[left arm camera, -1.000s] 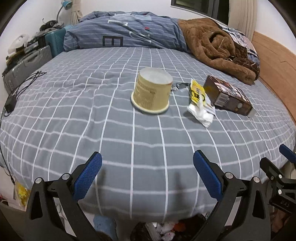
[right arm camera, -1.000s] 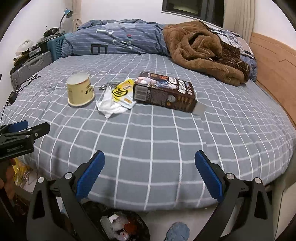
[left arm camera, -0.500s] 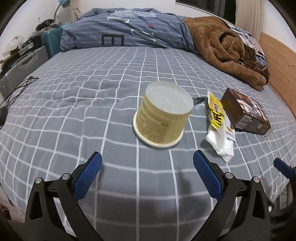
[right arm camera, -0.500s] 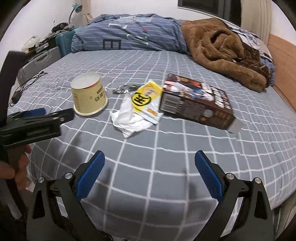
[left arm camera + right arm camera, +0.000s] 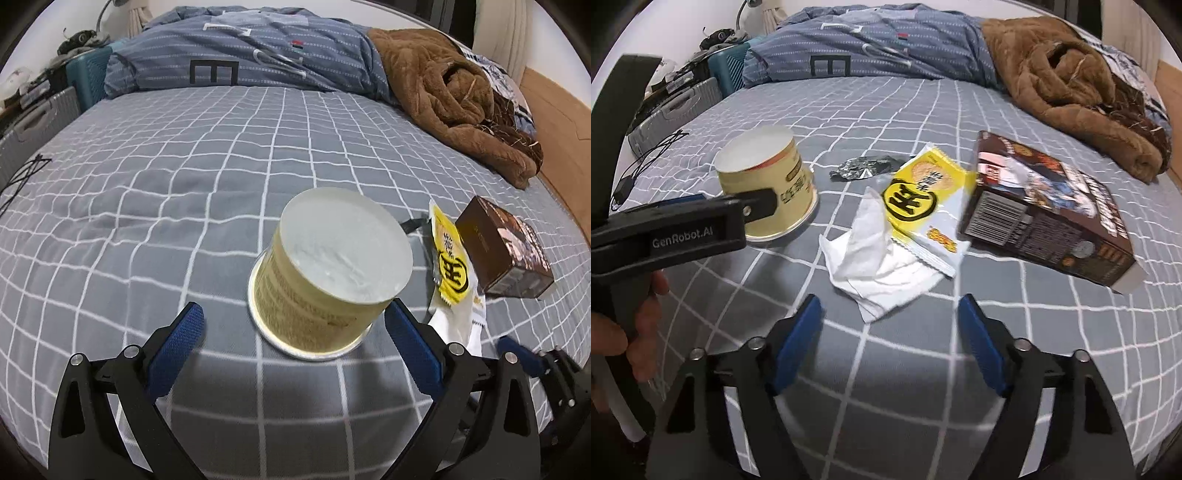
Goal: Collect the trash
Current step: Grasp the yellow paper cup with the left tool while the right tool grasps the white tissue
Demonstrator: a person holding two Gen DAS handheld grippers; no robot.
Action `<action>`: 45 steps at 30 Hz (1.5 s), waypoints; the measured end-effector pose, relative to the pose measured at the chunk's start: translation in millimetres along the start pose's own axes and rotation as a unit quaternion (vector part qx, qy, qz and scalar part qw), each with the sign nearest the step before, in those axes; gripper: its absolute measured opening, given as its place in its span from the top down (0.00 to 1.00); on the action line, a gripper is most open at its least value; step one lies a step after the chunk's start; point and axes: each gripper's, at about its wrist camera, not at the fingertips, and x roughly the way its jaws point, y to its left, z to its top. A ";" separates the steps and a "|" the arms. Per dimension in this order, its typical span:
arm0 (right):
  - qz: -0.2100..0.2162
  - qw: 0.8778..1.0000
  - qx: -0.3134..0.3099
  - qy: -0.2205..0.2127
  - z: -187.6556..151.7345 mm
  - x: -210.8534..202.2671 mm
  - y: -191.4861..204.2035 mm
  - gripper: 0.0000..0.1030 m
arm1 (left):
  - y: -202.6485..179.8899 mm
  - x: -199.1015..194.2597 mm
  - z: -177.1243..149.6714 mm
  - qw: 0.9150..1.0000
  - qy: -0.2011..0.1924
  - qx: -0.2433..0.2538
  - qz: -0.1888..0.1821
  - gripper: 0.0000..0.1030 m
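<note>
Cup [image 5: 325,273] upturned before spread left gripper [image 5: 291,332]; right gripper [image 5: 890,332] closing (nothing between) near tissue [image 5: 882,269], wrapper [image 5: 923,199].

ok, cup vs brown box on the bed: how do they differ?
Shape: the cup is round and tapered; the box is a flat rectangular carton.
Pose: the cup stands upside down on its rim; the box lies on a broad face.
Colour: the cup is pale yellow with a white base; the box is dark brown with printed pictures.
Shared: both rest on the grey checked sheet, ungripped.
</note>
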 end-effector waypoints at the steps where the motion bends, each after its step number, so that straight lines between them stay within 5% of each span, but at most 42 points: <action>1: 0.001 1.000 -0.002 0.000 1.3 1.7 0.5 0.36 | -1.1 1.6 1.4 1.000 -0.001 0.001 -0.002 0.07; 10: 0.013 1.000 0.014 0.003 10.5 13.6 1.3 0.59 | -14.1 12.8 12.7 1.000 -0.006 0.009 -0.025 0.16; 18: 0.019 0.999 0.025 0.001 12.0 11.8 -3.6 0.90 | -12.6 13.9 14.9 1.000 -0.003 0.004 -0.026 0.25; 45: 0.040 0.998 0.051 -0.016 13.0 -33.5 -16.9 0.93 | -3.6 -17.3 3.4 1.000 -0.008 0.002 -0.014 0.28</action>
